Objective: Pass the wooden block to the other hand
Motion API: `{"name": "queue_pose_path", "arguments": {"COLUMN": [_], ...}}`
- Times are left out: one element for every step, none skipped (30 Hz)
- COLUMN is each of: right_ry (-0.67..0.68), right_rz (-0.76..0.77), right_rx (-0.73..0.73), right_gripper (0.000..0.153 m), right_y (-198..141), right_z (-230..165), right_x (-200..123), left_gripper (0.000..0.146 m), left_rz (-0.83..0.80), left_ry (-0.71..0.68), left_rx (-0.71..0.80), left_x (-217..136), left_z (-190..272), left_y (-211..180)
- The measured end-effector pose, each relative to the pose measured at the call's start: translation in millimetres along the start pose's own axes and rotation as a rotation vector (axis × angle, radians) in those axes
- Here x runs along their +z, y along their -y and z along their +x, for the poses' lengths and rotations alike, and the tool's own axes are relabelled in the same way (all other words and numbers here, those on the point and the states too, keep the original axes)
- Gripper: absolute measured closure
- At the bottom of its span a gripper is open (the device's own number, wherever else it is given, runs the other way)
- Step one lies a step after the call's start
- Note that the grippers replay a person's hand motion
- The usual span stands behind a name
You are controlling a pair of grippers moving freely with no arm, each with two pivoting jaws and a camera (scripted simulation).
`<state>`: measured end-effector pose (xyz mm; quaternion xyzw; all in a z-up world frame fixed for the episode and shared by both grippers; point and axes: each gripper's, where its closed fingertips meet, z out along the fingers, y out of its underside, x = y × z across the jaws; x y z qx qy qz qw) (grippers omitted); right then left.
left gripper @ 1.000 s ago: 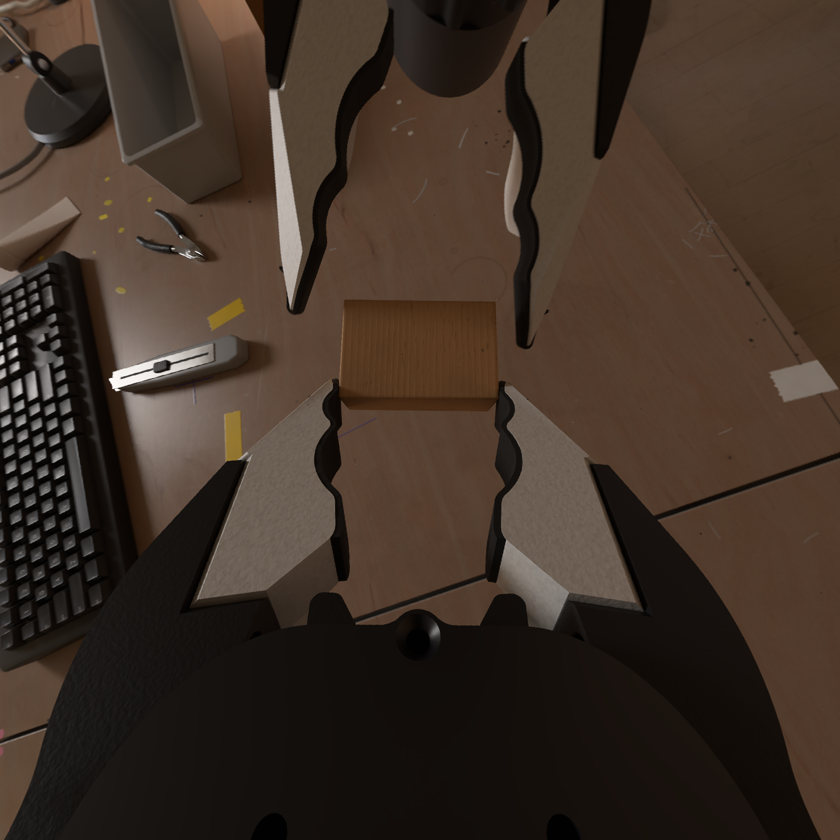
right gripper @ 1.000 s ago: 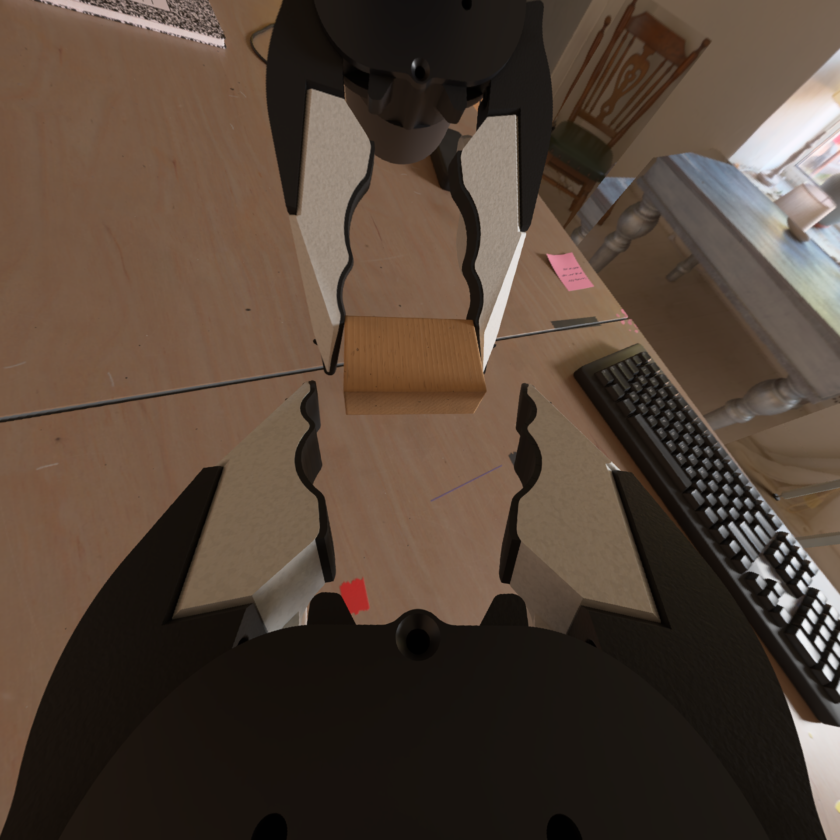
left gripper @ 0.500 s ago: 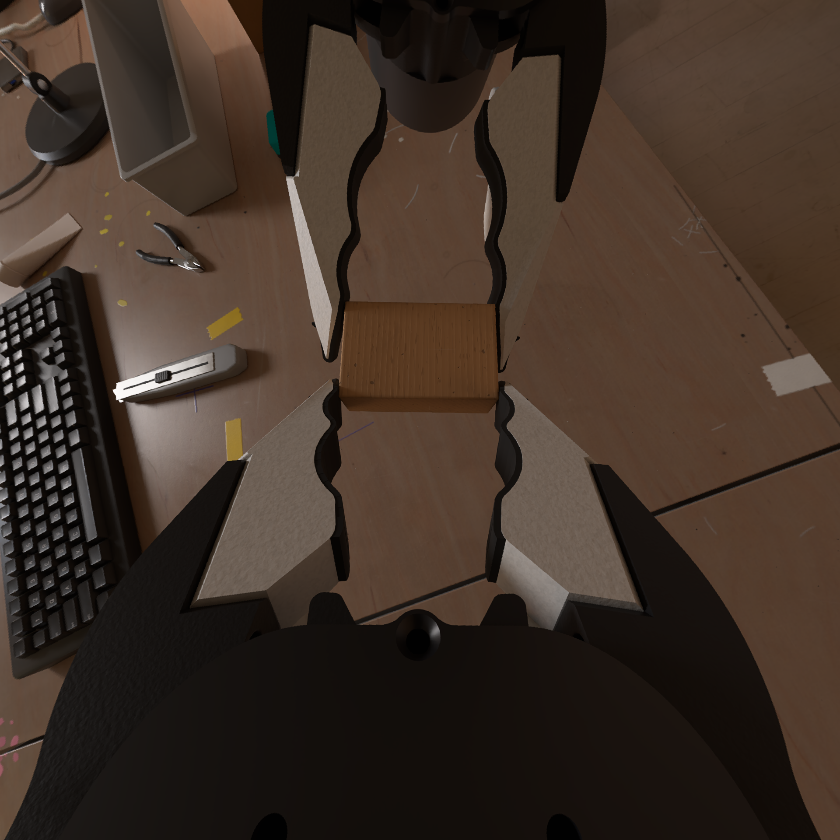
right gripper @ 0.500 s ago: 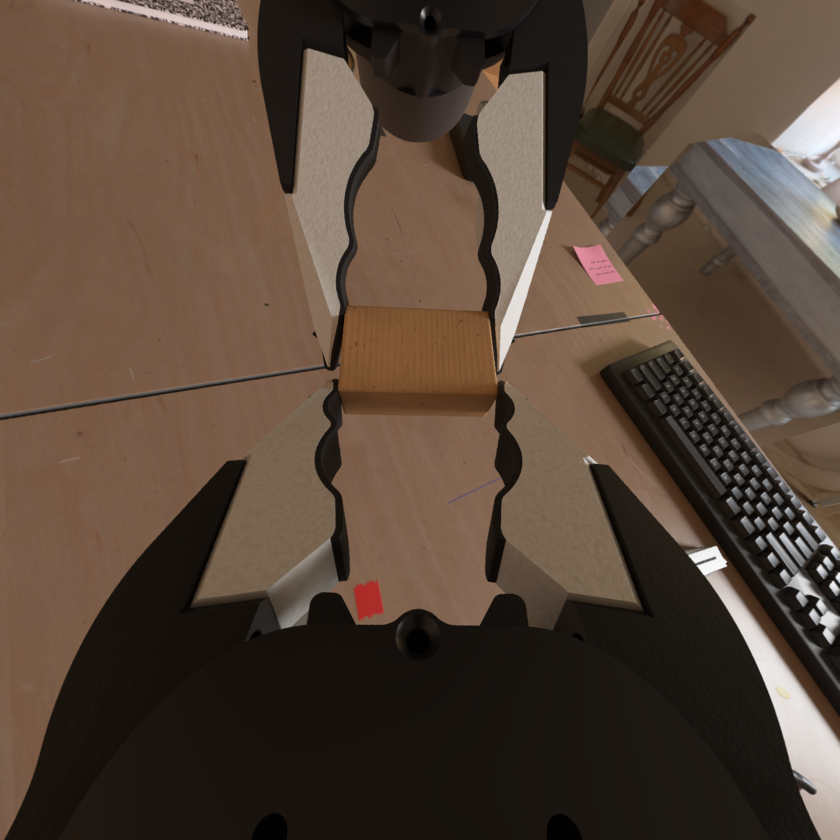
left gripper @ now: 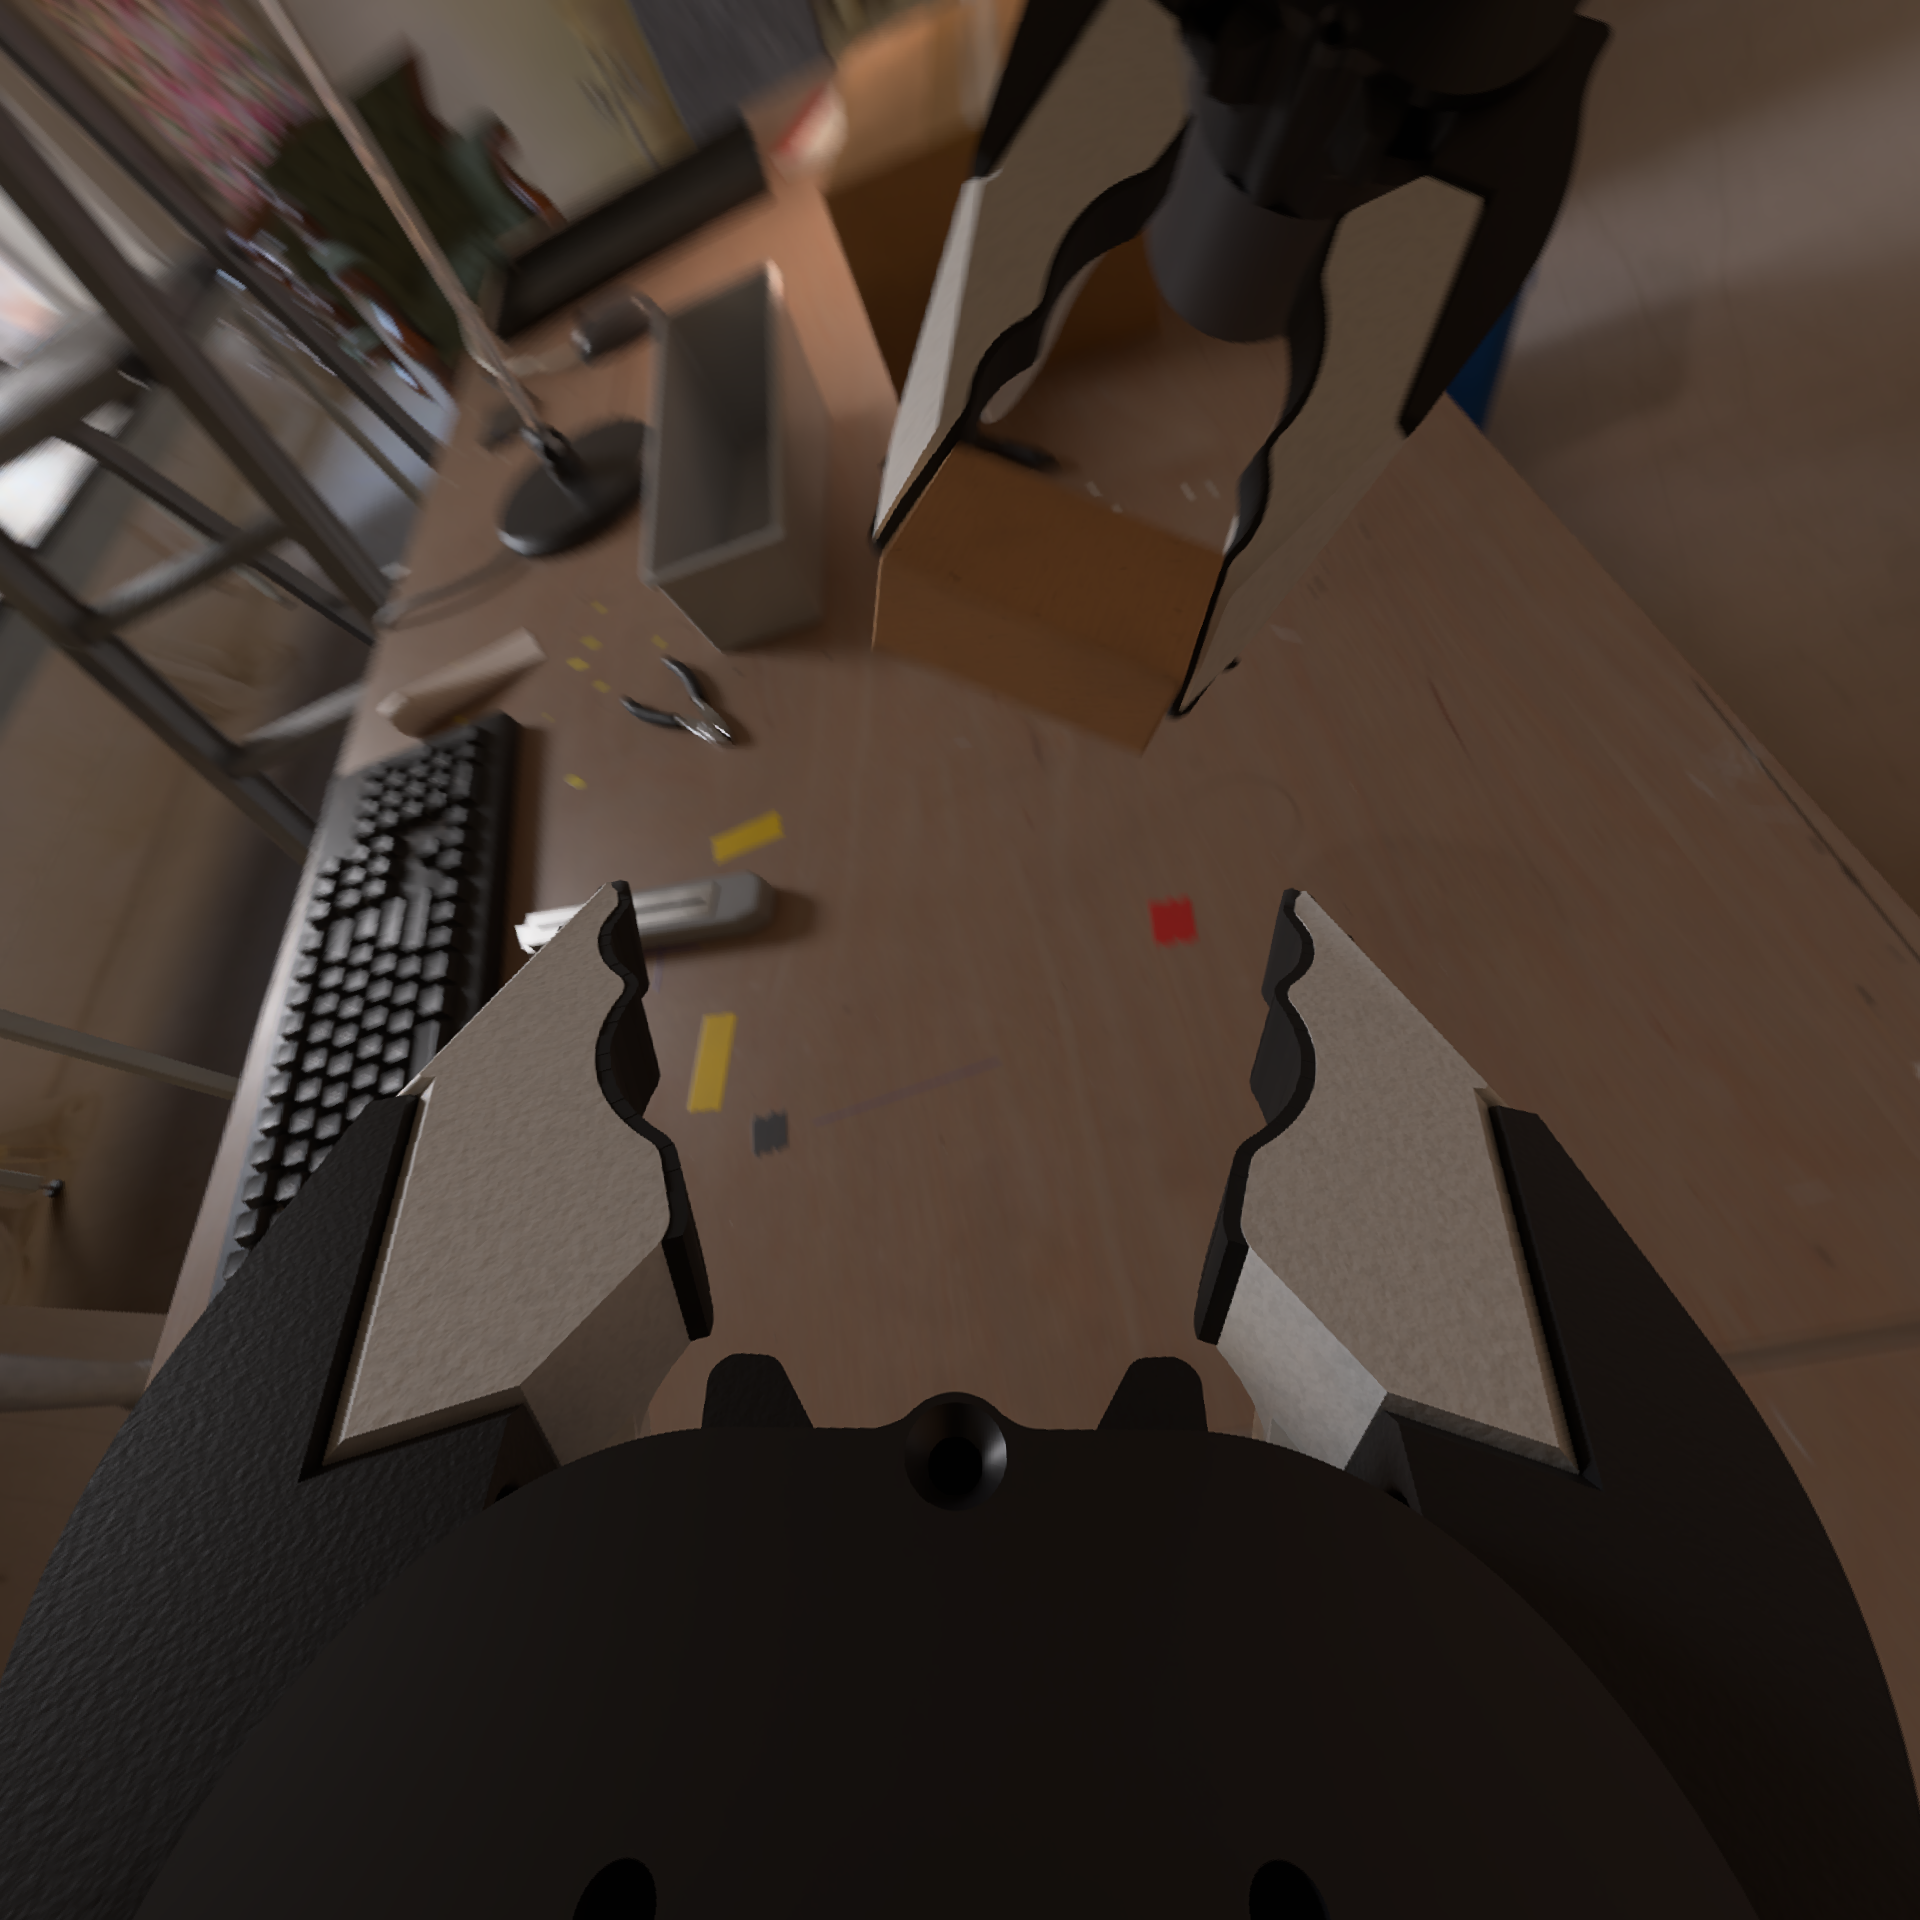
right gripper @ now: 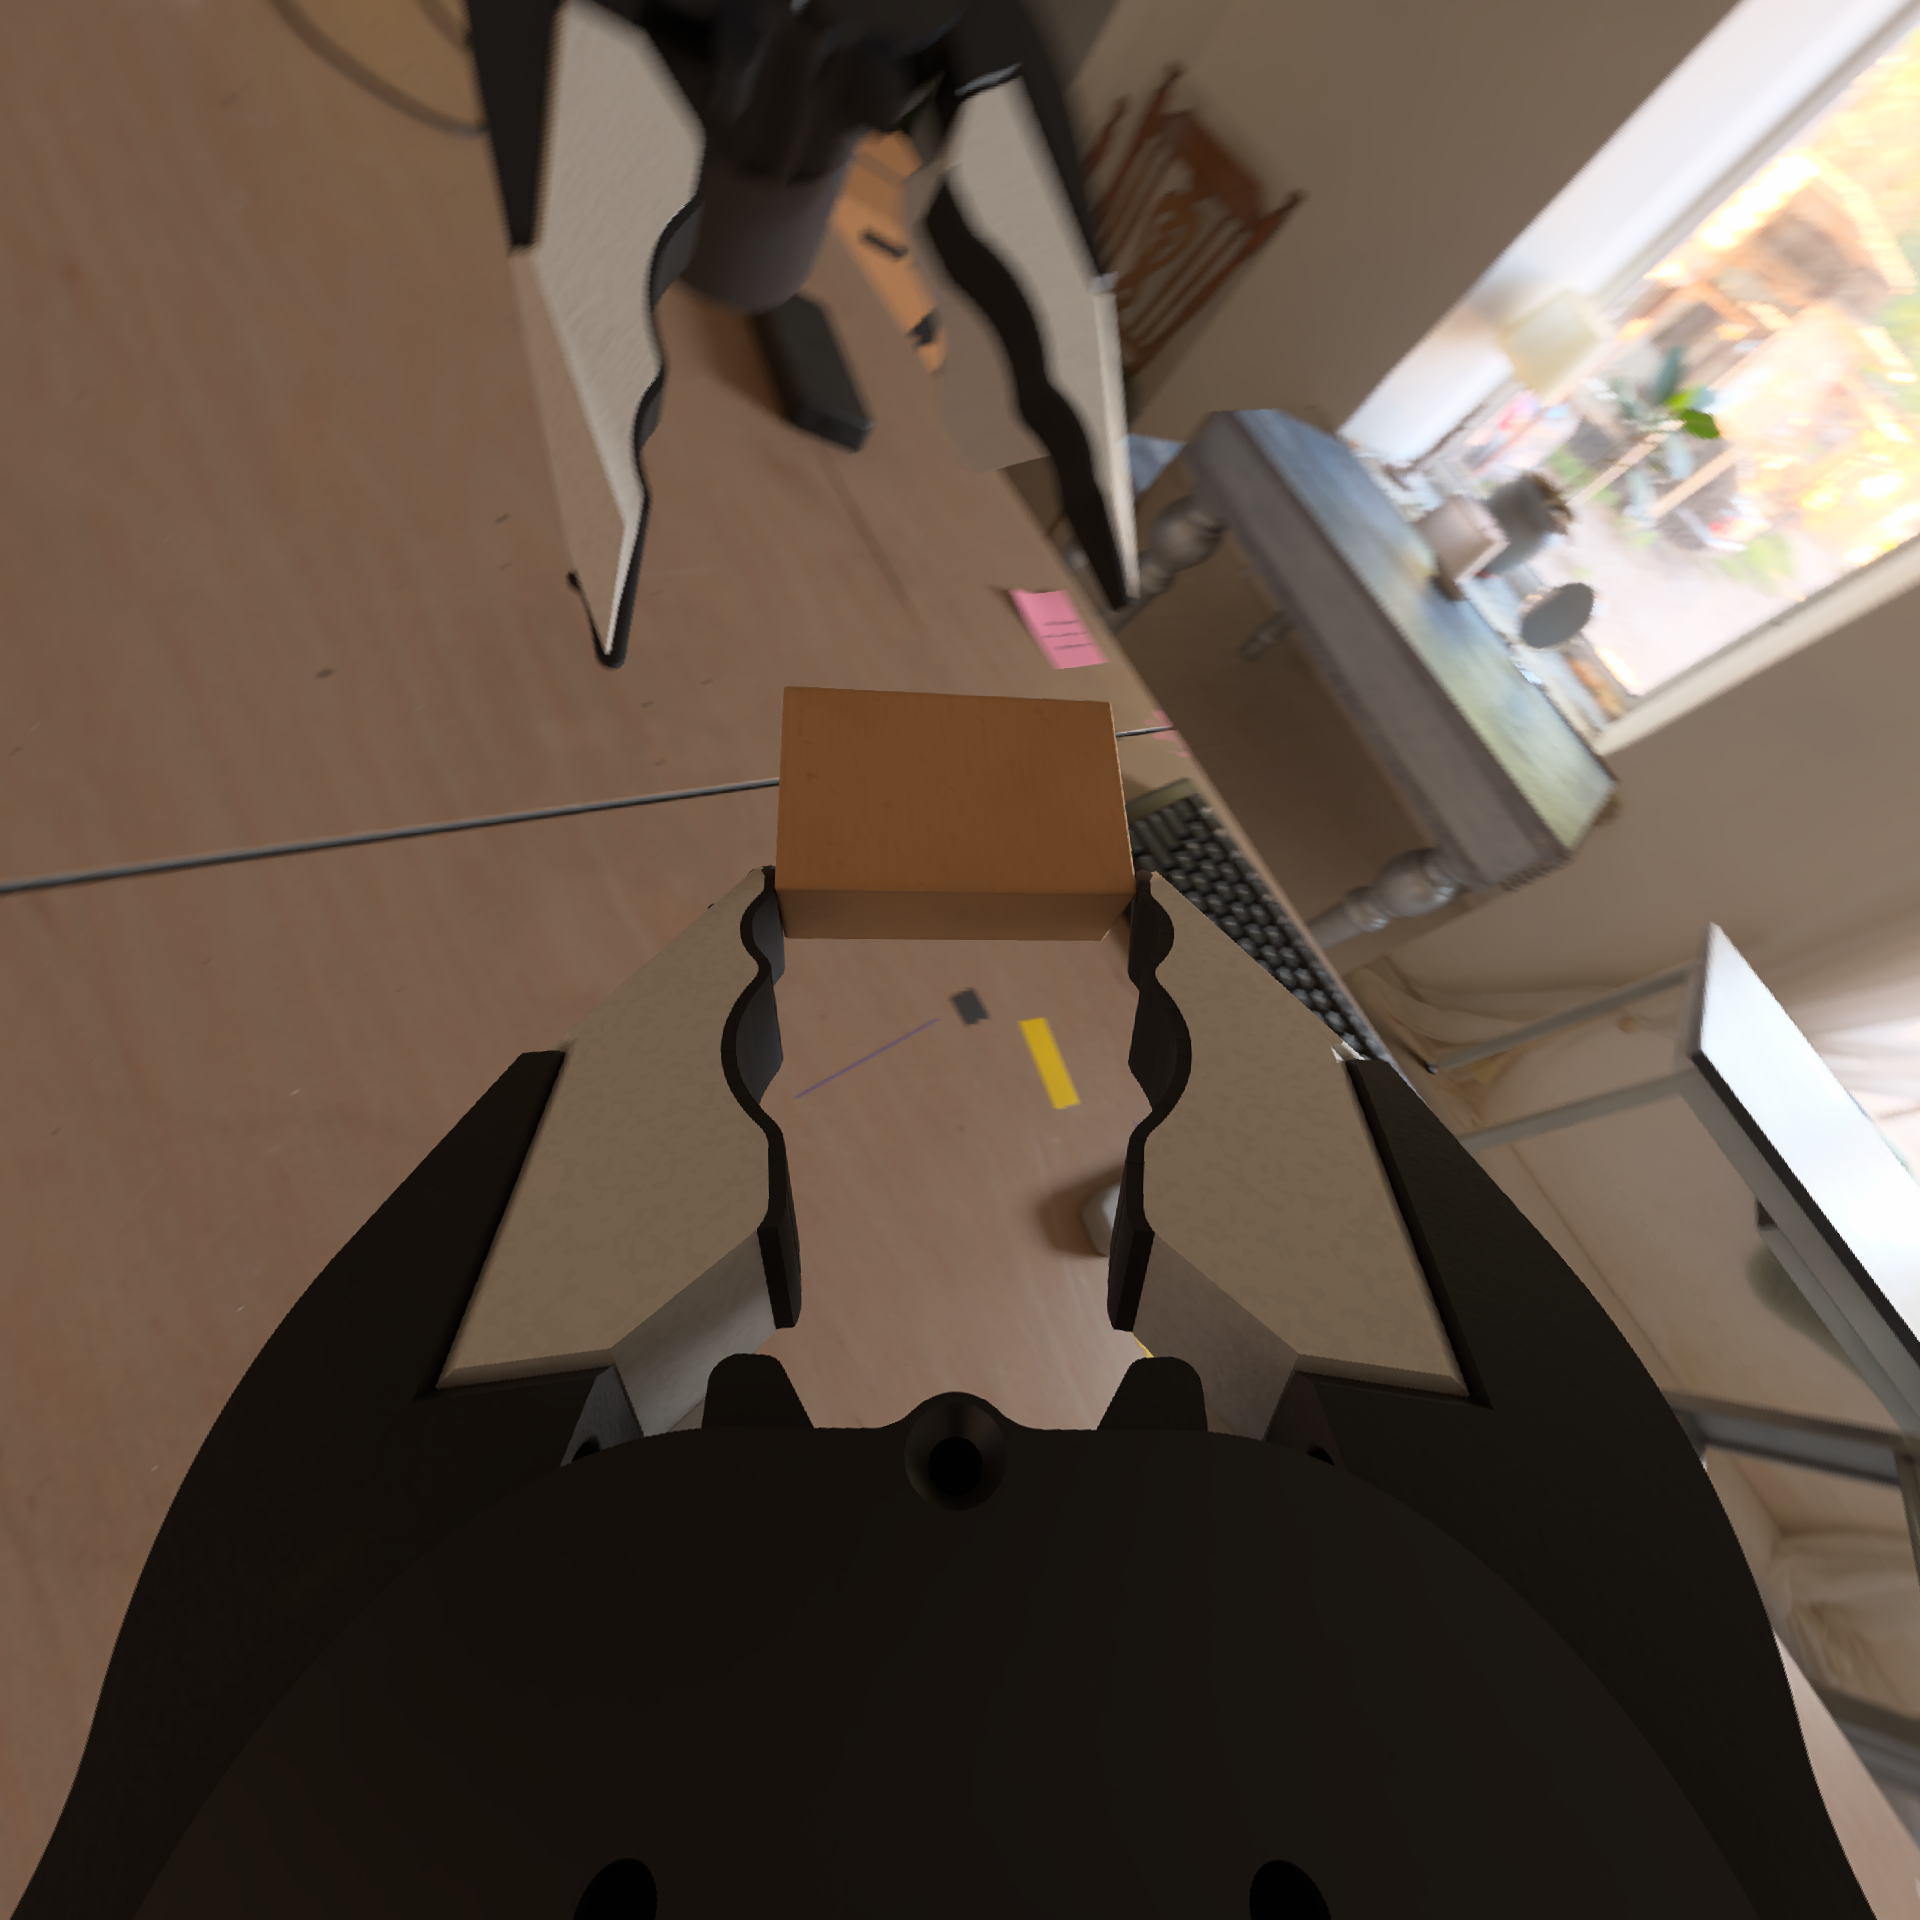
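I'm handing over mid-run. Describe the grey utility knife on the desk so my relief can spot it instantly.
In the left wrist view, start at the black keyboard along the wooden desk's left side. The utility knife lies just beside it, partly hidden behind the open left gripper's fingertip. It is the only long grey metal-looking body there, lying between two flat yellow tape strips.

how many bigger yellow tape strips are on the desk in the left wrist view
2. One yellow strip lies up past the utility knife. The other yellow strip lies nearer, just beside the left claw finger. Smaller yellow flecks sit farther back; more may be hidden.
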<state>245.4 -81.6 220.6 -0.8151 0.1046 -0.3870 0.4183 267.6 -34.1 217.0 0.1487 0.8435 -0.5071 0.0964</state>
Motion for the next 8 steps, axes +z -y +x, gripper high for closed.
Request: {"name": "queue_pose_path", "arguments": {"right_ry": [-0.038,-0.08,-0.12,-0.152,-0.173,-0.192,-0.207,-0.215], "right_rz": [0.017,0.038,0.06,0.079,0.094,0.108,0.119,0.126], "right_rx": [0.027,0.059,0.097,0.137,0.174,0.208,0.24,0.268], "right_gripper": [0.085,0.085,0.085,0.085,0.085,0.085,0.085,0.085], "right_y": [0.8,0.9,0.0,-2.5,-5.9,-9.8,-14.4,-18.1], "right_z": [12.3,25.1,37.7,49.3,59.1,67.9,75.7,81.0], "right_x": [-9.3,-18.8,-27.8,-35.9,-42.3,-47.2,-50.6,-52.5], "left_gripper": [0.025,0.025,0.025,0.026,0.026,0.026,0.025,0.022], "left_rz": [0.052,0.113,0.18,0.25,0.311,0.343,0.337,0.313], "left_ry": [0.037,0.077,0.12,0.159,0.197,0.226,0.265,0.315], "left_rx": [-0.019,-0.045,-0.08,-0.122,-0.173,-0.222,-0.269,-0.303], "left_x": [1.6,5.0,10.3,17.8,27.2,38.9,51.8,61.5], "left_z": [-8.1,-16.3,-24.2,-31.5,-37.9,-42.8,-48.4,-53.2], "left_y": [3.4,6.5,8.3,8.4,5.7,-0.7,-11.2,-20.6]}}
